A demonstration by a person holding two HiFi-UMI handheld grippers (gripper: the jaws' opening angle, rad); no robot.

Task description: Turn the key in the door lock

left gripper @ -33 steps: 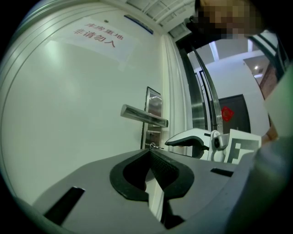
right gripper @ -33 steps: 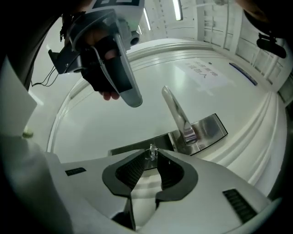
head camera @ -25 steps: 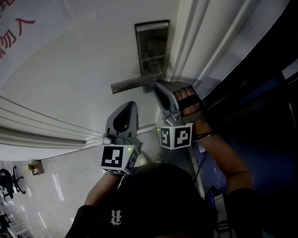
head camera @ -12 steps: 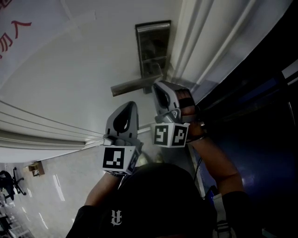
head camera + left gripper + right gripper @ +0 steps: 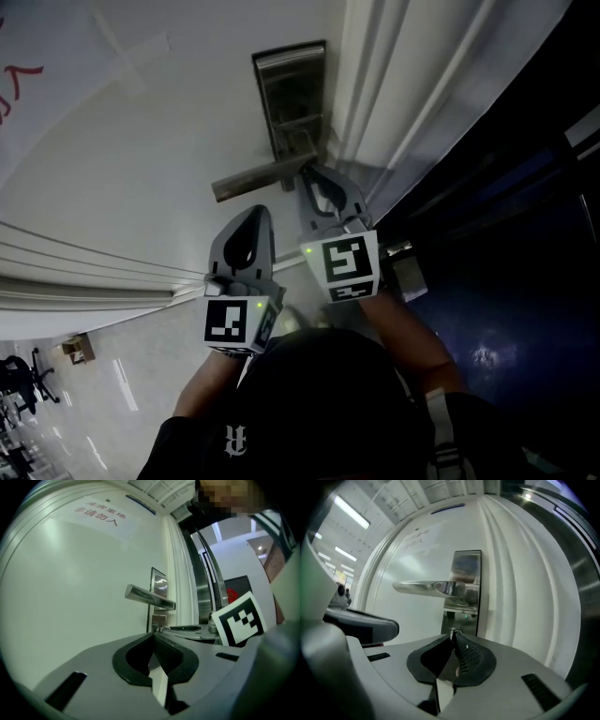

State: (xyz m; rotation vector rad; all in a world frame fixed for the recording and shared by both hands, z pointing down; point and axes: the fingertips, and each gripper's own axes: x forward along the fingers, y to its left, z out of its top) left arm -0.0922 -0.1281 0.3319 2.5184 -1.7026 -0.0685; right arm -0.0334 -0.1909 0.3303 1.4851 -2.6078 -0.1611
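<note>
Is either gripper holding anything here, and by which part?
The right gripper is shut on the key below the door handle, gripping what looks like its head; only a metal tip shows. The left gripper is shut on nothing.

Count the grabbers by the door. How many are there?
2. The left gripper is shut and empty, below the door handle. The right gripper is at the lock plate, pinching what looks like the key.

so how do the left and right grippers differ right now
The right gripper reaches the lock plate under the handle; the left gripper hangs back, short of the door. The right pinches a small metal piece, likely the key; the left holds nothing. Both have jaws shut.
</note>
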